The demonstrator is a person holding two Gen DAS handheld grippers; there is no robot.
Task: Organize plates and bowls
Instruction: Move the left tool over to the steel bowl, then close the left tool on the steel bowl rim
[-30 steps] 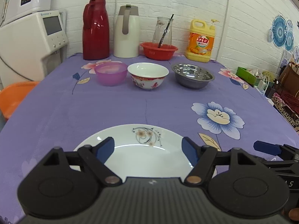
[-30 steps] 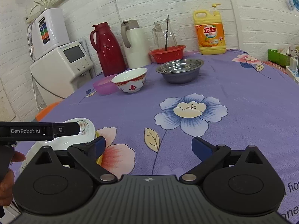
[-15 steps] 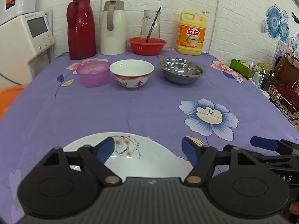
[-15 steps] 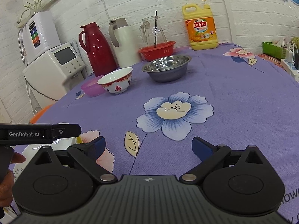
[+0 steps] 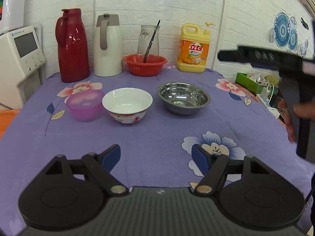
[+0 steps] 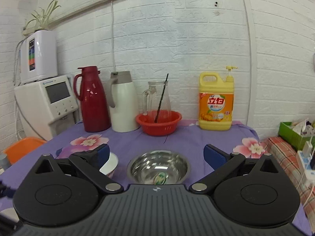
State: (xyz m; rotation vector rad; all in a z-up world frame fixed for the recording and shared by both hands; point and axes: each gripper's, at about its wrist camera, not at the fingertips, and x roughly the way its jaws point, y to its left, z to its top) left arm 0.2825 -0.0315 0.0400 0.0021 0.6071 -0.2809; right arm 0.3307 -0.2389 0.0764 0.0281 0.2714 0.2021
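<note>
Three bowls stand in a row on the purple flowered cloth: a pink plastic bowl (image 5: 85,105), a white bowl with red pattern (image 5: 127,105) and a steel bowl (image 5: 183,97). My left gripper (image 5: 156,158) is open and empty, well short of the bowls. My right gripper (image 6: 156,156) is open and empty, close above the steel bowl (image 6: 158,167), with the white bowl (image 6: 110,164) by its left finger. The right gripper's body also shows in the left wrist view (image 5: 275,59), raised at the right. The white plate is out of view.
Along the back wall stand a red thermos (image 5: 71,45), a white thermos (image 5: 107,44), a red basket (image 5: 145,64) with a glass jug, and a yellow detergent bottle (image 5: 195,49). A white appliance (image 5: 21,59) stands left. A green box (image 5: 254,82) and cables lie off the right edge.
Both grippers have risen and moved forward towards the bowls. The white plate has dropped out of the left view. The right gripper now hovers over the steel bowl.
</note>
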